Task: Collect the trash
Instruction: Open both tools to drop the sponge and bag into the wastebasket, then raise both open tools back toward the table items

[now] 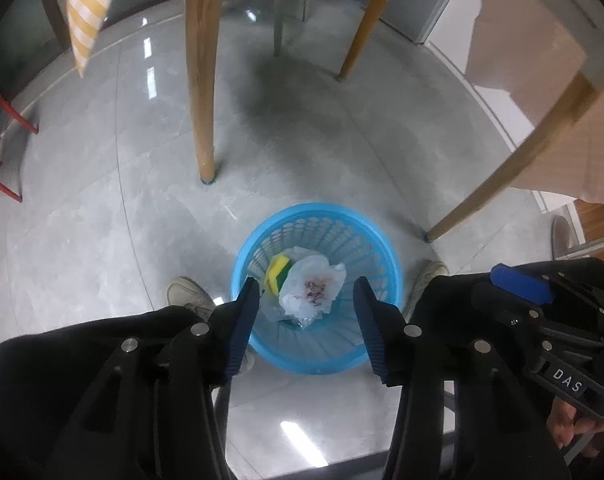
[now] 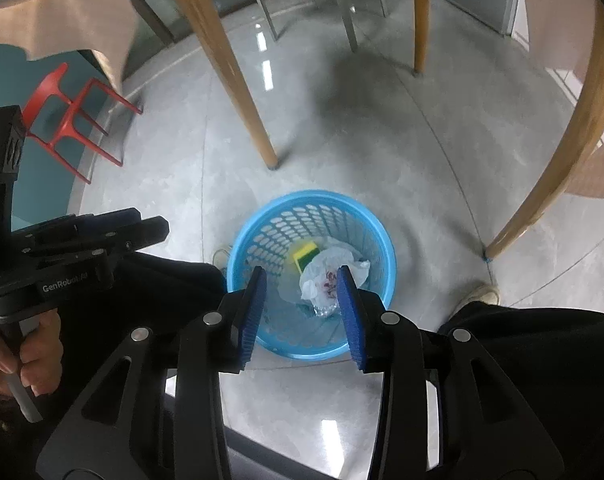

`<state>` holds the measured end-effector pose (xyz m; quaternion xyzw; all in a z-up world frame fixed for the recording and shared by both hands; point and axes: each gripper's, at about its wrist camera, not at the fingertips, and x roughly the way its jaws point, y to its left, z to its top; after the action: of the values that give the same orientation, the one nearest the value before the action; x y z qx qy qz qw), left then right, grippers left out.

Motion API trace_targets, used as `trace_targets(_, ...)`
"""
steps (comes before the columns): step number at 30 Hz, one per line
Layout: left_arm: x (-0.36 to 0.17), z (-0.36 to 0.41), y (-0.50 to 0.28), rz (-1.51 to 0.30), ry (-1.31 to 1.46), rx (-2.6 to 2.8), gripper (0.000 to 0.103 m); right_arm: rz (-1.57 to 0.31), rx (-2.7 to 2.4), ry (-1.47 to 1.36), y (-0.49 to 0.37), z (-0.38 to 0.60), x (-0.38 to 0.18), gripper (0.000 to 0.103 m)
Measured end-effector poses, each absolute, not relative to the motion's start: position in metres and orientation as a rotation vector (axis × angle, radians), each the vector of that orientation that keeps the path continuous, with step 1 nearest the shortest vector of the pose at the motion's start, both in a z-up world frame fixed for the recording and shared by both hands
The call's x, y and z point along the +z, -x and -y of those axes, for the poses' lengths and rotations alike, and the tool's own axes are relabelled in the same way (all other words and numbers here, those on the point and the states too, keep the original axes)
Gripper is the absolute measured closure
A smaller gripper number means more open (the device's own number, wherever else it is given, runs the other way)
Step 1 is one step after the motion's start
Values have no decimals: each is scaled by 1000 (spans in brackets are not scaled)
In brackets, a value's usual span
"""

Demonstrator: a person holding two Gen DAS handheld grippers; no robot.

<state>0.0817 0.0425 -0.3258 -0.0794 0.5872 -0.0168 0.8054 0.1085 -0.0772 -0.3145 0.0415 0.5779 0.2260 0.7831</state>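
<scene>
While both tools hang above it, a blue perforated basket (image 1: 376,248) stands on the grey tiled floor (image 1: 101,200) near a wooden table leg (image 1: 201,80). Inside the basket lie a crumpled stained tissue (image 1: 314,288) and, touching it, a yellow-green sponge (image 1: 277,274). Left gripper (image 1: 306,326) and right gripper (image 2: 302,312) are both spread wide, holding nothing.
</scene>
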Motion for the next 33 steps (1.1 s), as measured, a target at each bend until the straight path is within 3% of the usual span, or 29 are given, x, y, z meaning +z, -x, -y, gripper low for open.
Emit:
trace_targets(9, -269, -41, -40, -1146, 114, -52, 46, -1122, 508, -91, -73, 95, -256, 53)
trace_targets(33, -111, -38, -3, -804, 73, -80, 38, -738, 499, -71, -32, 131, -84, 38)
